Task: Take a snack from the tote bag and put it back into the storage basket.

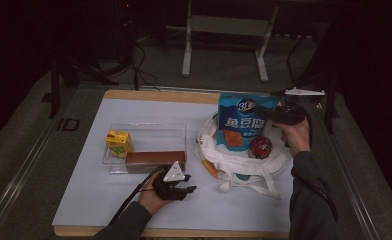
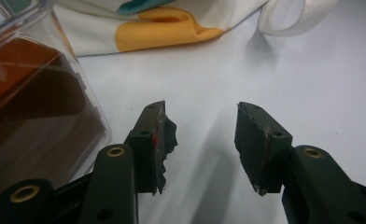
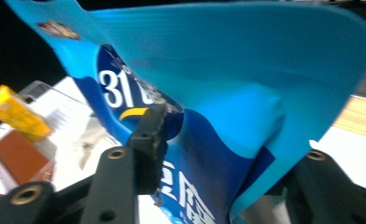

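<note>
A blue snack bag [image 1: 241, 122] stands upright in a white tote bag [image 1: 244, 167] at the table's right. My right gripper [image 1: 266, 114] reaches in from the right and is shut on the bag's upper edge. In the right gripper view the blue snack bag [image 3: 246, 70] is creased between the jaws of the right gripper [image 3: 228, 140], with one pad [image 3: 152, 140] against its printed face. My left gripper [image 1: 184, 190] rests open near the front edge. In its own view the left gripper [image 2: 202, 140] has nothing between its fingers, only white table.
A clear plastic box [image 1: 144, 135] holds a yellow carton [image 1: 119, 142] and a brown box [image 1: 155, 159]; the clear box [image 2: 31, 93] sits just left of my left jaws. A red round item [image 1: 260, 146] lies in the tote. The tote's fabric [image 2: 172, 23] lies ahead.
</note>
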Demonstrator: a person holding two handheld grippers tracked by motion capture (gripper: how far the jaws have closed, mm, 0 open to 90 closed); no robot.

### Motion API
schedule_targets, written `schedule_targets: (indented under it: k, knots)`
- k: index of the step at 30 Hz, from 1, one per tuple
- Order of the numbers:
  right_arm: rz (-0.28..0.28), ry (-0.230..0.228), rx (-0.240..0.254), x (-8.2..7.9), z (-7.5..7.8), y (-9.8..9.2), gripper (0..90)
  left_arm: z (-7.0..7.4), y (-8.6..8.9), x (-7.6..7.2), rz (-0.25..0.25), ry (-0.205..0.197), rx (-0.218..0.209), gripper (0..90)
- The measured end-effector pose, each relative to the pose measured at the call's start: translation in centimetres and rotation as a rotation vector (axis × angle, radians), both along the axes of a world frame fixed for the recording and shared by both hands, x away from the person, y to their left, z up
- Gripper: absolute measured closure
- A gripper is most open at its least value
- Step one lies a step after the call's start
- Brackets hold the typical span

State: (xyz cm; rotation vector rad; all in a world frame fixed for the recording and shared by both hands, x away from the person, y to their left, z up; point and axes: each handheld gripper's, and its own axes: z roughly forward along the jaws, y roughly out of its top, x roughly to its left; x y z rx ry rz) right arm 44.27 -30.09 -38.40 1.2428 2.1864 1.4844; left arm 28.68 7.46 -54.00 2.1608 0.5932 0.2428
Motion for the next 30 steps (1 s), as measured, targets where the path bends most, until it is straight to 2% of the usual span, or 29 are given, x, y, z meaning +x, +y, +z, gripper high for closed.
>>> schedule_targets:
  k: [7,10,16,19,25,30]
  knots:
    - [0.05,0.002,0.028,-0.1,0.3,1.1,67.2,0.0,0.0,-0.2,-0.005,-0.015,0.001,53.6]
    - [0.059,0.01,0.047,-0.2,0.4,1.3,74.2,0.1,0.2,-0.3,-0.006,-0.03,-0.015,55.0]
    - [0.038,0.048,0.066,-0.5,0.4,1.4,86.8,0.2,0.5,-0.5,-0.004,-0.042,-0.05,55.4]
    - [0.035,0.068,0.089,-0.6,0.2,1.3,88.3,0.2,0.6,-0.4,-0.005,-0.041,-0.064,55.4]
    - [0.03,0.103,0.125,-1.0,0.3,1.4,88.6,0.2,0.7,-0.6,-0.023,-0.053,-0.061,55.4]
    - [0.026,0.123,0.147,-1.2,0.4,1.6,88.8,0.2,0.7,-0.5,-0.008,-0.052,-0.063,55.3]
